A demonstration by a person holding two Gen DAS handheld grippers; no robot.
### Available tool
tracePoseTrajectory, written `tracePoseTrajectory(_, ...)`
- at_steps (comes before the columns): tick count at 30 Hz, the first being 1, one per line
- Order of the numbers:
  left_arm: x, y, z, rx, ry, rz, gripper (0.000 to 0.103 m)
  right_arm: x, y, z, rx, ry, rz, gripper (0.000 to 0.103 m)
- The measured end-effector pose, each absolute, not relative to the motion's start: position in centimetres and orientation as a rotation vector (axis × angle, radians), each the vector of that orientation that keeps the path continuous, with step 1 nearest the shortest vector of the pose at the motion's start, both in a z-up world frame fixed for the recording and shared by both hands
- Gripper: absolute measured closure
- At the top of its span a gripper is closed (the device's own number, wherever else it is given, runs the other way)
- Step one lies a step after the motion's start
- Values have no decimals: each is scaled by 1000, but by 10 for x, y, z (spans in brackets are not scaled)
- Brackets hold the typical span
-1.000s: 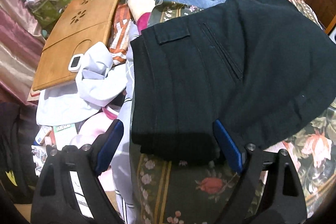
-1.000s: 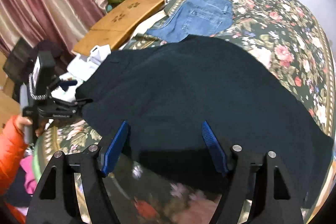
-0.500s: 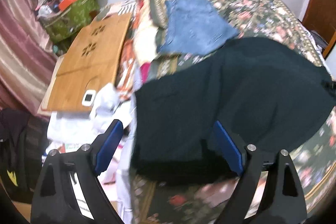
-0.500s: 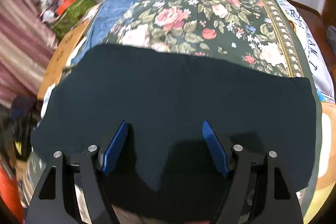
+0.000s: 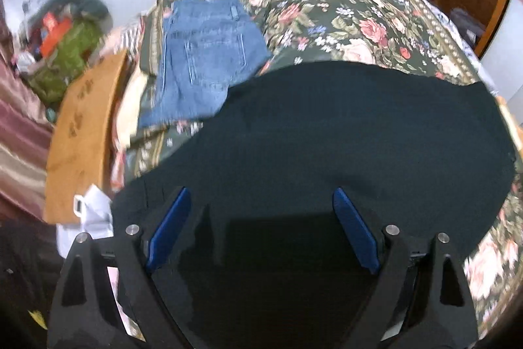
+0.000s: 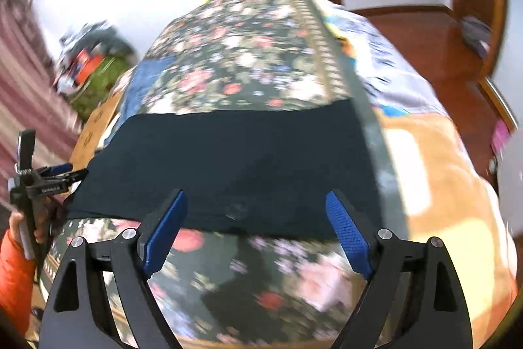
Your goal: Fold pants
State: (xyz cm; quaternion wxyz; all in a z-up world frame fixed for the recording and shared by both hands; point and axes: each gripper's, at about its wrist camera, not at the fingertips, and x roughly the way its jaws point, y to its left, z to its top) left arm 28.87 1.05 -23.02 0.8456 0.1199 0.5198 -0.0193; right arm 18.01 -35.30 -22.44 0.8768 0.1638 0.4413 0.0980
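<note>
The dark pants [image 5: 343,133] lie spread flat across the near part of the bed [image 5: 353,8], on its floral bedspread, and form one broad dark panel that runs from side to side in both wrist views. In the right wrist view the pants [image 6: 228,165] reach the bedspread's bordered edge on the right, and the near hem lies just ahead of the fingers. The left gripper [image 5: 261,221] hangs over the near edge of the cloth with its jaws spread wide and nothing clamped between them. The right gripper [image 6: 253,223] is likewise released, its jaws are opening, and no fabric sits between the pads. Seen from the right wrist, the left gripper [image 6: 62,174] is at the pants' left end, carried by a hand [image 6: 26,226] in an orange sleeve [image 6: 14,280]. Folded blue jeans [image 5: 202,61] lie beyond the dark pants, just beside their far left corner. A wooden board [image 5: 81,136] and a pile of belongings [image 5: 62,31] lie off the bed's left side. The step in hand appears to be repositioning between folds. The next move probably calls for each gripper to descend on an end or edge, pinch both layers, and carry the cloth over evenly.
</note>
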Motion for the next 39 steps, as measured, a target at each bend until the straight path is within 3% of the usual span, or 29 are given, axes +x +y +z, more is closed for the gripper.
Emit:
tracePoseTrajectory(10, 302, -41, -236, 327, 1104, -137, 14, 168, -391, -276, 653, 1003, 146, 18)
tracePoseTrajectory(19, 306, -72, -245, 336, 1093, -220, 14, 198, -386, -307, 771, 1085, 168, 19)
tracePoseTrajectory(22, 309, -78, -246, 329, 1100, -239, 14, 205, -387, -308, 773, 1085, 157, 30)
tracePoseTrajectory(25, 313, -84, -248, 316, 1111, -257, 14, 210, -395, -311, 774, 1090, 115, 57)
tracePoseTrajectory(27, 315, -88, -248, 309, 1111, -261, 14, 211, -403, -313, 795, 1082, 88, 82)
tracePoseTrajectory(29, 315, -91, -247, 303, 1109, -266, 14, 210, -411, -313, 818, 1060, 88, 94)
tracePoseTrajectory(39, 308, -84, -225, 288, 1035, -244, 14, 212, -421, -267, 666, 914, 57, 98)
